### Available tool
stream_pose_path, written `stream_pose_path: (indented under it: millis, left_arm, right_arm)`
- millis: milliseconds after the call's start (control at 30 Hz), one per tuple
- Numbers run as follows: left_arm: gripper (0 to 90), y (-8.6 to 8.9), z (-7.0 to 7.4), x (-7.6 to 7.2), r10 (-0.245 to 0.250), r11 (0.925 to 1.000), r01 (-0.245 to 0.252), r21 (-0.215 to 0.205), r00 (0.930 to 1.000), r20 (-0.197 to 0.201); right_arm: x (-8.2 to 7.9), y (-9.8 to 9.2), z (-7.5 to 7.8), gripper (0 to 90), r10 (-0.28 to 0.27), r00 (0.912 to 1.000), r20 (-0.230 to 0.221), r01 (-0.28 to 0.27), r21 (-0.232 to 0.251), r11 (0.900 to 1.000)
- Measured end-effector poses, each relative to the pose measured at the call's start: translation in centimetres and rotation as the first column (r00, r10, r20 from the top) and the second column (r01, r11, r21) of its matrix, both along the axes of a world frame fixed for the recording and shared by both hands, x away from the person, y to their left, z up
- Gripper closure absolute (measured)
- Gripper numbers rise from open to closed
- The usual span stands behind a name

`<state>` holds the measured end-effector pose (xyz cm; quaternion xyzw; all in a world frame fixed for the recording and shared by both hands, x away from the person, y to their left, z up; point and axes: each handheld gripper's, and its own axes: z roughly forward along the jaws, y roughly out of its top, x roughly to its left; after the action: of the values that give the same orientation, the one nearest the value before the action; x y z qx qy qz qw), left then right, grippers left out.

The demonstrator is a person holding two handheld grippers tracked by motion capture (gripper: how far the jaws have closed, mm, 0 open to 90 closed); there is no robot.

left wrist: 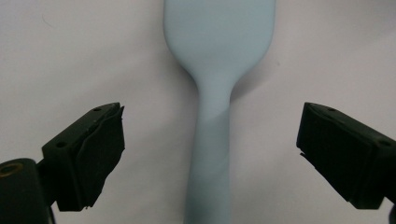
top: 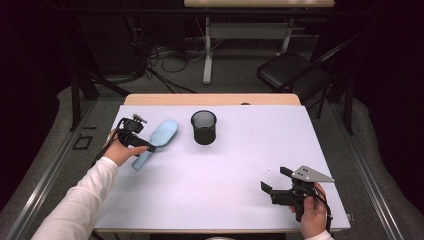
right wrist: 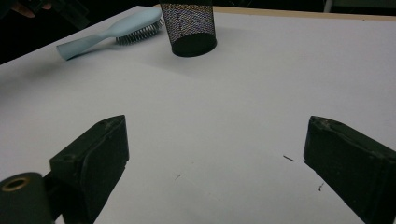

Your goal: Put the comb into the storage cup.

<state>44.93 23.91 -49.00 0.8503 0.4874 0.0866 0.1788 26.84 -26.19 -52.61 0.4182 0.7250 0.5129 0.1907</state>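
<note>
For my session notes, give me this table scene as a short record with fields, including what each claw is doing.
Item in hand: light blue hairbrush, lying bristles down on the white table
Left claw: open, astride the brush handle, pads not touching it
Right claw: open, holding nothing, near the table's front right
Other item: black mesh cup, upright, beside the brush head

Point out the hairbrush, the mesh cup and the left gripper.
hairbrush [left wrist: 212, 140], left gripper view, on its handle.
mesh cup [top: 204, 126], high view, on its side wall.
left gripper [left wrist: 210, 156], left gripper view, midway between its jaws.
</note>
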Motion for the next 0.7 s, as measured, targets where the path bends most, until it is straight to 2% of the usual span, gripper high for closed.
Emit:
stream_pose_path:
  millis: [233, 333, 700]
  left_arm:
    - [17.0, -0.33, -0.18, 0.0, -0.016, 0.9991, 0.016, 0.04, 0.9999, 0.001]
    - [24.3, -0.47, -0.23, -0.04, -0.017, 0.9986, 0.016, 0.05, 0.9999, 0.002]
    - [36.2, -0.85, -0.66, 0.13, -0.017, 0.9992, 0.018, 0.037, 0.9992, -0.036]
  right_arm:
    - [-0.01, 0.01, -0.01, 6.8, 0.002, 1.0, -0.001, -0.002, -0.004, 1.0]
    - [-0.01, 0.0, 0.0, 7.0, 0.002, 1.0, 0.0, -0.002, -0.005, 1.0]
    - [0.01, 0.05, -0.05, 7.1, 0.003, 1.0, 0.002, -0.003, -0.002, 1.0]
